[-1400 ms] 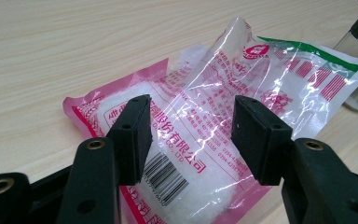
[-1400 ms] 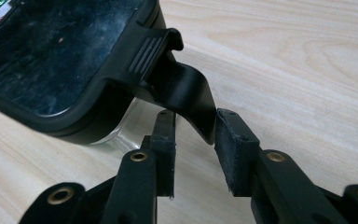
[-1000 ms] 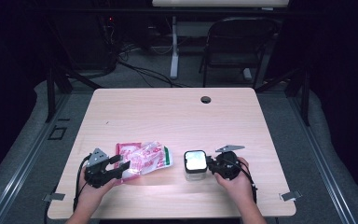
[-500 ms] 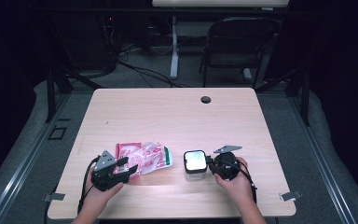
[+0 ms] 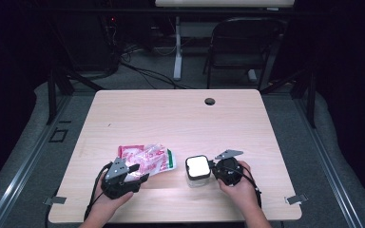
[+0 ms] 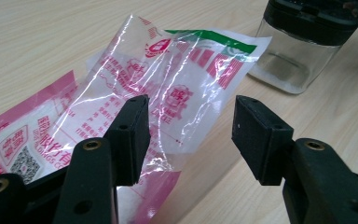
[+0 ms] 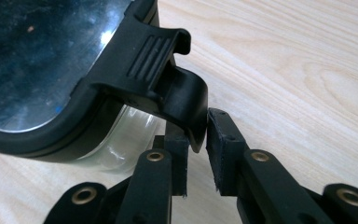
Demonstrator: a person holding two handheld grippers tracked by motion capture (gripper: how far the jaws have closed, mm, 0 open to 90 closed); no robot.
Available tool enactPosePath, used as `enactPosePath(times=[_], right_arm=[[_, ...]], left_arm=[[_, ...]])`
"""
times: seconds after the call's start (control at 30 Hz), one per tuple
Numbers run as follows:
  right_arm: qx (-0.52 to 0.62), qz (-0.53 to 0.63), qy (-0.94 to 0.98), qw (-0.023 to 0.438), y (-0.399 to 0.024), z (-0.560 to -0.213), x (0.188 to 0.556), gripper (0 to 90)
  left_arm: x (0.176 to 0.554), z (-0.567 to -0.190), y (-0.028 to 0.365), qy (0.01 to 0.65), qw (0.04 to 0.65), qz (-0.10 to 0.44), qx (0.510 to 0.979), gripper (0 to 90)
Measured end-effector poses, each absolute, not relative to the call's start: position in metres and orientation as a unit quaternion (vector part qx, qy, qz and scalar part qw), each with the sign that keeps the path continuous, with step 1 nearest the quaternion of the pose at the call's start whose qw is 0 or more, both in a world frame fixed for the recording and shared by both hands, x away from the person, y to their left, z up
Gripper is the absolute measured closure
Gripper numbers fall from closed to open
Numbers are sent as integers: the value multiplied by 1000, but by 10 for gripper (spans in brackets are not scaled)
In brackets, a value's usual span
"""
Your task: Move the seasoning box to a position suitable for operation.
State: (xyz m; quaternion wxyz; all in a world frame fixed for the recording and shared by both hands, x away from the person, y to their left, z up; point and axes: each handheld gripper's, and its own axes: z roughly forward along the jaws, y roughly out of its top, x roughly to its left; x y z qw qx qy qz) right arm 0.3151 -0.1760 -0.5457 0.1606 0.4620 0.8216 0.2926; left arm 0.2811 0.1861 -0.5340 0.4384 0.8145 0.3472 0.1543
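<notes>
at the near edge of the bench [image 5: 180, 118] my right claw [image 7: 196, 140], jaws just closing, pinches the jar [image 5: 198, 171] lid's latch [image 7: 186, 112]; i'd lift it gently. my left claw [image 6: 189, 135] hangs spread over the plastic bag [image 6: 168, 88] beside the jar.

The bench [image 5: 180, 118] is pale wood with a smooth matt grain. The bag [image 6: 168, 93] is thin, glossy, crinkled clear plastic with pink print. The jar [image 6: 293, 60] is clear smooth plastic; its lid [image 7: 51, 70] has a black matt plastic rim and ribbed clasp [image 7: 168, 79].
</notes>
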Motion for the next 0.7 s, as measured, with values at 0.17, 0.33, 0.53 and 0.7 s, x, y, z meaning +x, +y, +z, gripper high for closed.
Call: enactPosePath(times=[0.17, 0.33, 0.53, 0.7], right_arm=[[451, 292, 829, 157, -172, -545, 310, 798], [437, 300, 835, 148, -161, -545, 304, 805], [418, 305, 844, 139, -148, -544, 302, 815], [408, 311, 848, 134, -140, -545, 301, 815]], left_arm=[[278, -534, 181, 338, 438, 150, 820, 464], [276, -535, 176, 332, 438, 145, 823, 465], [274, -537, 170, 323, 433, 142, 830, 469], [274, -537, 170, 321, 432, 142, 831, 471]])
